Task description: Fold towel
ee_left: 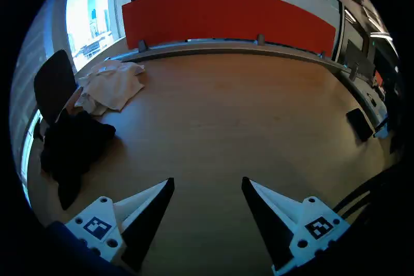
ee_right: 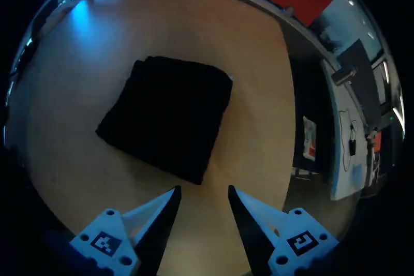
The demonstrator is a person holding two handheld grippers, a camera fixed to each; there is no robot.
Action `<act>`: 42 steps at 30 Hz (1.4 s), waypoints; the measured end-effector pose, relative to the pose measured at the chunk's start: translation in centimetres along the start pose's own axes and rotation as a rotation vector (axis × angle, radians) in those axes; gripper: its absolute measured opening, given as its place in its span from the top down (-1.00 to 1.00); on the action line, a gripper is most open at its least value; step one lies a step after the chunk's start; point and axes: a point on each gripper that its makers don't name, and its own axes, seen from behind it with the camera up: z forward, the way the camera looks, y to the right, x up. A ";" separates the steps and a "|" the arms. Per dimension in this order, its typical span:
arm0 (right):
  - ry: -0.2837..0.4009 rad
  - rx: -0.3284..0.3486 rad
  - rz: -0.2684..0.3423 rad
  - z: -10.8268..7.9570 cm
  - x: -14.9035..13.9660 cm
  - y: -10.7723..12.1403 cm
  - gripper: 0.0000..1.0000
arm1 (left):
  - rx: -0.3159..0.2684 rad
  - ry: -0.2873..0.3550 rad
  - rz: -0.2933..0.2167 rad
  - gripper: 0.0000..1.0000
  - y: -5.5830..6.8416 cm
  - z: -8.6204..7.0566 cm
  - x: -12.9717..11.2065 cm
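Empty jaws on left gripper (ee_left: 207, 179) and right gripper (ee_right: 204, 187); dark towel (ee_right: 168, 115) folded.
We read the left jaws as wide open and the right about half open. Right gripper view shows the towel flat in the middle of the table (ee_right: 248, 43); left gripper view adds a black heap (ee_left: 72, 146) and white cloths (ee_left: 111, 84) by its left edge, which we judge unfolded.

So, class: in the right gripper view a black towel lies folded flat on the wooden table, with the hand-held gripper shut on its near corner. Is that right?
Not quite. The black towel does lie folded flat on the wooden table, but the right hand-held gripper is open, its fingers apart with nothing between them. The right gripper view shows this.
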 end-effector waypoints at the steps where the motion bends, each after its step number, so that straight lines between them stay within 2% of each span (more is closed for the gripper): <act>1: 0.004 -0.001 0.001 -0.1 0.1 -0.1 -0.38 | -0.001 0.001 0.000 -0.94 0.0 0.0 0.0; 8: 0.066 -0.009 0.025 -1.4 1.3 -0.8 -0.39 | -0.006 0.008 -0.008 -0.94 0.0 0.1 0.3; 14: 0.163 -0.016 0.080 -2.7 3.6 -1.6 -0.38 | -0.011 0.019 -0.011 -0.93 0.1 0.2 0.9; 24: 0.406 -0.034 0.201 -6.1 9.6 -2.6 -0.38 | -0.013 0.040 -0.010 -0.94 0.1 0.5 2.3; 36: 0.666 -0.065 0.292 -9.8 15.7 -3.7 -0.38 | -0.011 0.077 -0.012 -0.93 0.1 0.8 4.2; 42: 0.788 -0.060 0.350 -11.7 18.3 -4.3 -0.39 | -0.011 0.097 -0.020 -0.94 0.1 1.0 5.1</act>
